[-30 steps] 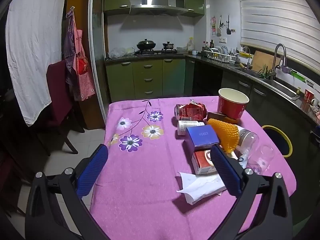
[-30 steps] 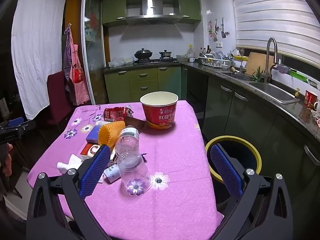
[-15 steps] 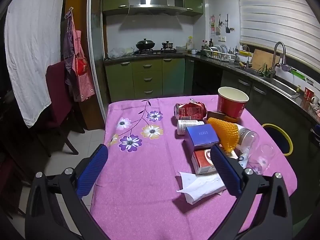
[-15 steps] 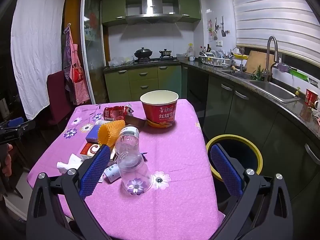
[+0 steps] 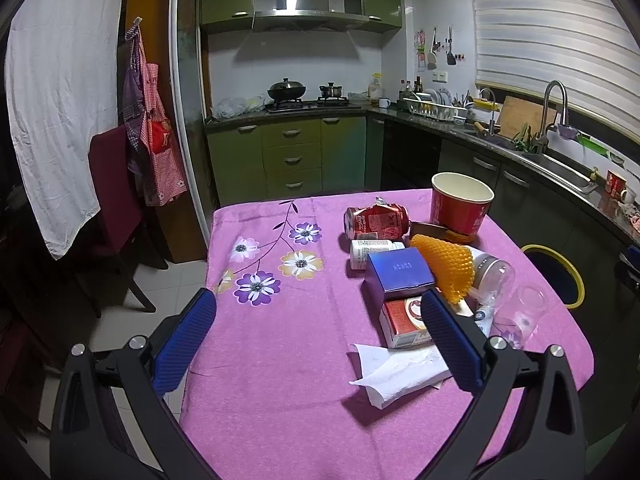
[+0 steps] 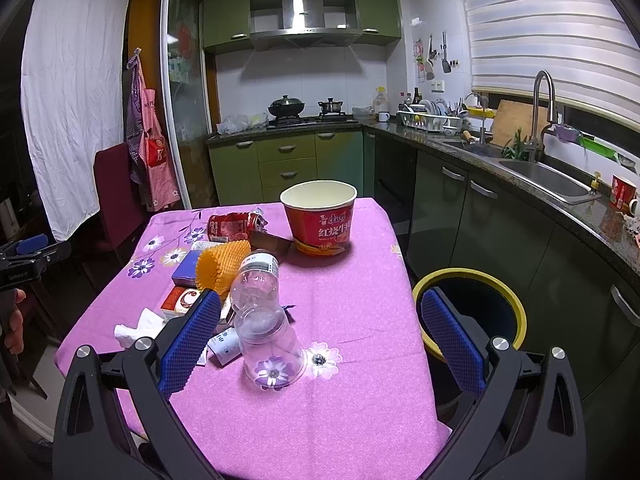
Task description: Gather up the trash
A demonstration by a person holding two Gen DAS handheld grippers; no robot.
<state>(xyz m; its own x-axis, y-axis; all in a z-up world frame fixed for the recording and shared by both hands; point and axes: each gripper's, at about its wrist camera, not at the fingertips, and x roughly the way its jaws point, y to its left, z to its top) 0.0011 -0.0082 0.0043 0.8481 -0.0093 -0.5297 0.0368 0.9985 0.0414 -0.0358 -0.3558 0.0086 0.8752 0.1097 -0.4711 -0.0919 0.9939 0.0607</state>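
Trash lies on a pink flowered tablecloth (image 5: pixel 280 360): a crumpled white tissue (image 5: pixel 400 372), a red box (image 5: pixel 404 322), a blue box (image 5: pixel 400 270), an orange foam net (image 5: pixel 446 268), a crushed red can (image 5: pixel 376 222), a small white bottle (image 5: pixel 368 250), a red noodle bowl (image 6: pixel 320 218) and a clear plastic bottle (image 6: pixel 260 312). A yellow-rimmed bin (image 6: pixel 480 312) stands right of the table. My left gripper (image 5: pixel 316 344) is open and empty above the table's near edge. My right gripper (image 6: pixel 316 340) is open and empty, just before the clear bottle.
Green kitchen cabinets (image 5: pixel 292 156) and a stove stand behind the table. A counter with a sink (image 6: pixel 540 180) runs along the right. A dark red chair (image 5: pixel 116 200) and a hanging apron are at the left.
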